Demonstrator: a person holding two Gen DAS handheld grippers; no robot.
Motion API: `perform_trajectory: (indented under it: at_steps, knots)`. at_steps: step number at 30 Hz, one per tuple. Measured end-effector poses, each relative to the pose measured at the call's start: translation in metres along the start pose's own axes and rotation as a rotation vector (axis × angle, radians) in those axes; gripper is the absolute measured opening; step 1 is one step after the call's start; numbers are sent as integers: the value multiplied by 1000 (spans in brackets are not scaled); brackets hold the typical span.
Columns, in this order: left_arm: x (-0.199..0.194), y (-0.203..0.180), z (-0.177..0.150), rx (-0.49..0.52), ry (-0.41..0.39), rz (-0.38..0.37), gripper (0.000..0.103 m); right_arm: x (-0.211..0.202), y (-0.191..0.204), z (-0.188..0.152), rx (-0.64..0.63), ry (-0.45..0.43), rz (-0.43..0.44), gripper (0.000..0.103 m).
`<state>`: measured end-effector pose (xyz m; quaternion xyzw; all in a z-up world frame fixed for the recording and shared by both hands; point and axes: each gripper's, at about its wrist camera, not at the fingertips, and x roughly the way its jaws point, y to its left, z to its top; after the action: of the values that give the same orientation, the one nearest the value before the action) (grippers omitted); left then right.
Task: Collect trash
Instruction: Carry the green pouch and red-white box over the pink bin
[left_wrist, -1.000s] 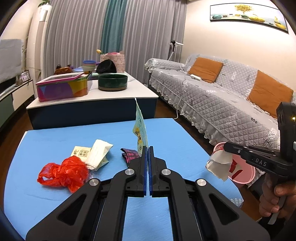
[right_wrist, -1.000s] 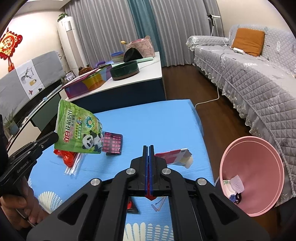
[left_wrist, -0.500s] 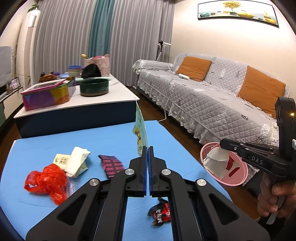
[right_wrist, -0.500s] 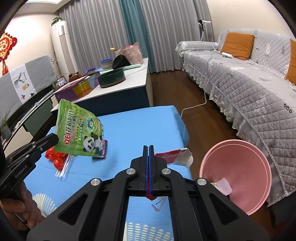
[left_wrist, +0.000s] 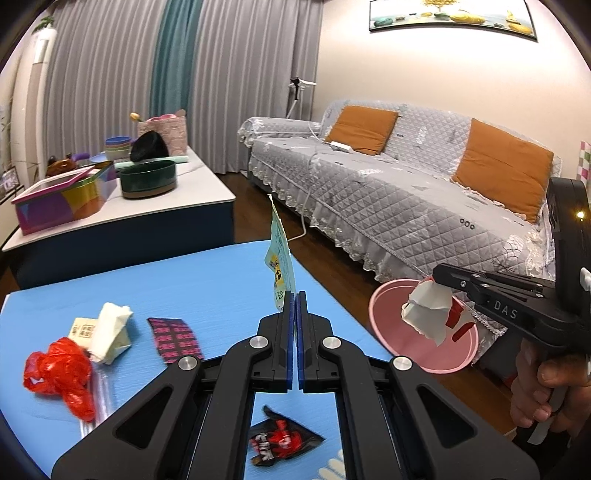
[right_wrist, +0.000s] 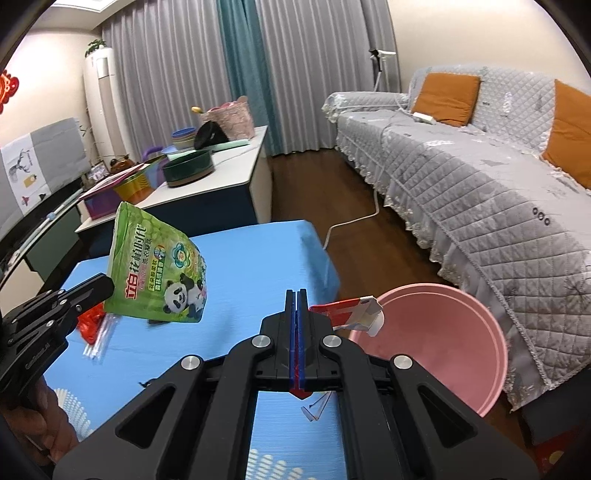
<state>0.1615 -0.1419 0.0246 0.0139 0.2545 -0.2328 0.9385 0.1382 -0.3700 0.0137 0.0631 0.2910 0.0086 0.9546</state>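
My left gripper (left_wrist: 295, 299) is shut on a green panda pouch (right_wrist: 159, 269), seen edge-on in the left wrist view (left_wrist: 280, 258), held above the blue table (left_wrist: 207, 280). My right gripper (right_wrist: 297, 299) is shut on a red and white carton (right_wrist: 351, 312), also seen in the left wrist view (left_wrist: 428, 310), held over the near rim of the pink bin (right_wrist: 443, 332). On the table lie a red plastic bag (left_wrist: 59, 373), a white tissue pack (left_wrist: 110, 328), a pink-patterned wrapper (left_wrist: 173, 339) and a black and red wrapper (left_wrist: 280, 443).
A grey sofa (left_wrist: 406, 199) with orange cushions stands on the right behind the bin. A low white table (left_wrist: 122, 206) with a green bowl and a colourful box stands beyond the blue table. Dark wood floor lies between them.
Both grippers have moved right toward the pink bin with their loads. The carton now hangs over the bin's rim. The table trash has shifted left in view.
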Motion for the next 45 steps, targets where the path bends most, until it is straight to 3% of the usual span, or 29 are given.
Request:
perform_trajectory:
  at_steps: [25,32,42,45]
  knots:
    - [44,-84,2,69,18,-122,1,-11,-85,1,85,-38,-157,1]
    - [59,-107,0,68,42,-169,1,-11,-122,-3,149,-29,-205,1]
    - [86,-140,-5,96,89,-219,1,-5,-142,-6,171,-11,-211,1]
    - [101,-142,-6,72,146,-265,5,0,-146,-8,171,16,-201,4]
